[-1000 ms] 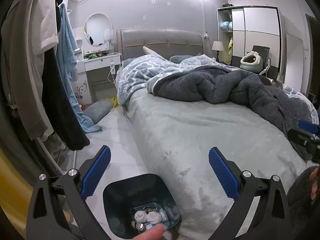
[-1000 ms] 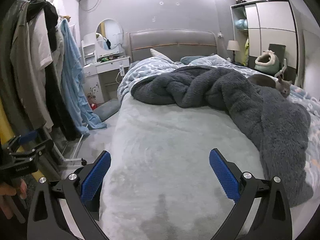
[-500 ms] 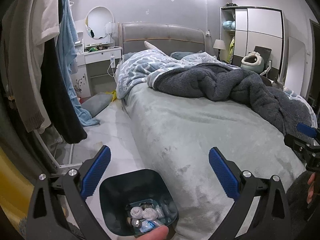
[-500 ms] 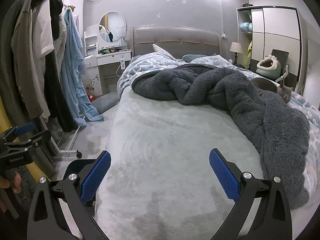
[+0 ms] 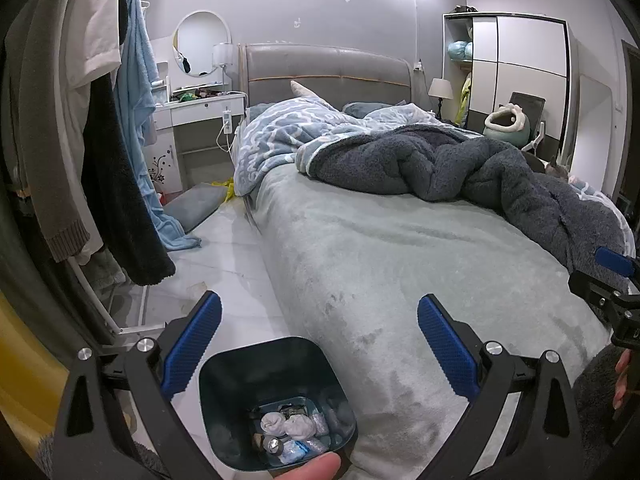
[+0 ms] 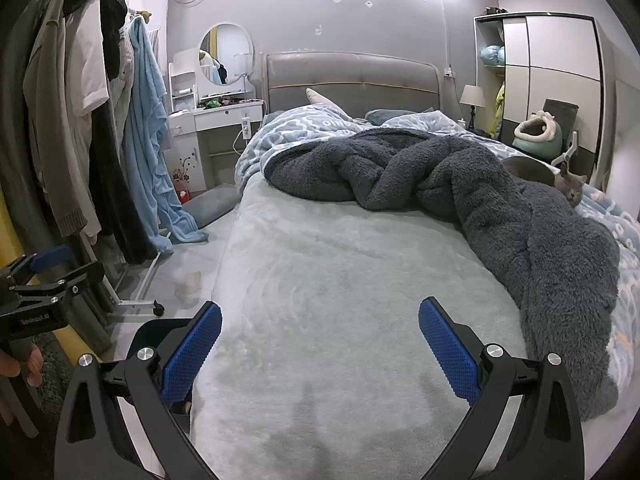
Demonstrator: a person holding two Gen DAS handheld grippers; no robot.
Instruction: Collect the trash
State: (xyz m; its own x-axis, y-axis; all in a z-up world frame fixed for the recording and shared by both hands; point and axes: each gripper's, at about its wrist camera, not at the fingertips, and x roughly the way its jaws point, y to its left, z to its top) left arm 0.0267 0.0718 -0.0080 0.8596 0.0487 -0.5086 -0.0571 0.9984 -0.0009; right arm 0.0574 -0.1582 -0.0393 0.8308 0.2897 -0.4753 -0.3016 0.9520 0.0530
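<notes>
A dark blue trash bin (image 5: 264, 368) stands on the floor against the bed's near corner, with crumpled tissues and wrappers (image 5: 288, 428) at its bottom. My left gripper (image 5: 319, 340) hovers above it, open and empty. A fingertip (image 5: 308, 470) shows at the bottom edge. My right gripper (image 6: 320, 344) is open and empty over the grey-green bed sheet (image 6: 344, 280). In the right wrist view only part of the bin's rim (image 6: 160, 326) shows behind the left finger. The left gripper (image 6: 36, 296) appears at that view's left edge, held by a hand.
A dark fleece blanket (image 6: 460, 184) and blue patterned duvet (image 5: 288, 128) are bunched on the bed. A grey cat (image 6: 572, 186) lies at the right. A wheeled clothes rack (image 6: 100, 140) with hanging garments stands on the left, a white dresser (image 6: 216, 120) behind, a cushion (image 5: 192, 206) on the floor.
Both views have shifted slightly, with the bin now a little further right under the left gripper. Both grippers stay open and empty.
</notes>
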